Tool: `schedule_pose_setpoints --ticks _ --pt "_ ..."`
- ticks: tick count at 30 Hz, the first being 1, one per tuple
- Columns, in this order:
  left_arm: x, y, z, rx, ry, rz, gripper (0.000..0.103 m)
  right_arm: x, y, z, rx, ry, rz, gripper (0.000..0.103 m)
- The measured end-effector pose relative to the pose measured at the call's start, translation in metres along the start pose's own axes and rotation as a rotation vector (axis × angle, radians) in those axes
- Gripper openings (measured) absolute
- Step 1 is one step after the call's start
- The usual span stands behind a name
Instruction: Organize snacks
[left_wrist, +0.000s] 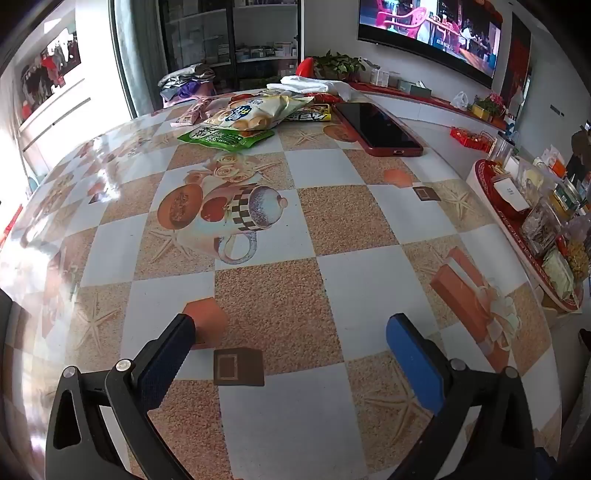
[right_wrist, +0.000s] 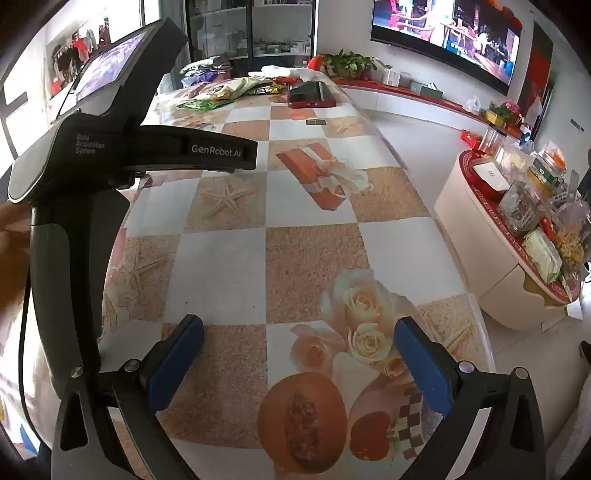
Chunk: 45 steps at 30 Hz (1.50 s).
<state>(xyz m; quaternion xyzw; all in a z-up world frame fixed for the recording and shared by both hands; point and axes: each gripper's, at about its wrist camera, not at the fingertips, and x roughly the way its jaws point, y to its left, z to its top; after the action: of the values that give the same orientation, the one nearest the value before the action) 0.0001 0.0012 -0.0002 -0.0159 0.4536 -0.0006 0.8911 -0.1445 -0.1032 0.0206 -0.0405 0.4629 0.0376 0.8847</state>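
Reading "GenRobot.AI" on left gripper (right_wrist: 221, 150), snack bags (left_wrist: 243, 114) far, right gripper (right_wrist: 299, 362) spread

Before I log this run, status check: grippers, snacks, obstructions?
Left gripper and right gripper open, empty. Snack bags piled at table's far end, untouched. Phone lies beside them.

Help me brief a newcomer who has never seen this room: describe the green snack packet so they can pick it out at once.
Look to the far end of the checkered table, where a heap of snack bags lies left of a red-cased phone. The green snack packet is the heap's nearest piece, lying flat and partly under a cream-coloured bag. It is the only bright green wrapper there.
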Motion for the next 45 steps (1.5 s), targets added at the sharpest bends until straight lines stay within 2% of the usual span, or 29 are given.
schedule_pose_setpoints --ticks 1,12,37,45 --pt "0.0 -0.001 0.0 0.013 0.0 0.018 0.103 0.0 0.0 0.0 0.0 -0.005 0.0 0.103" --pt "0.0 0.0 0.0 0.014 0.002 0.019 0.103 -0.007 0.0 -0.012 -0.003 -0.05 0.003 0.103" --pt "0.001 0.002 0.0 0.014 0.002 0.019 0.103 -0.006 0.0 -0.008 0.002 -0.036 0.001 0.103" --pt "0.001 0.003 0.001 0.014 0.002 0.019 0.103 -0.005 0.001 -0.006 0.013 -0.056 -0.006 0.103"
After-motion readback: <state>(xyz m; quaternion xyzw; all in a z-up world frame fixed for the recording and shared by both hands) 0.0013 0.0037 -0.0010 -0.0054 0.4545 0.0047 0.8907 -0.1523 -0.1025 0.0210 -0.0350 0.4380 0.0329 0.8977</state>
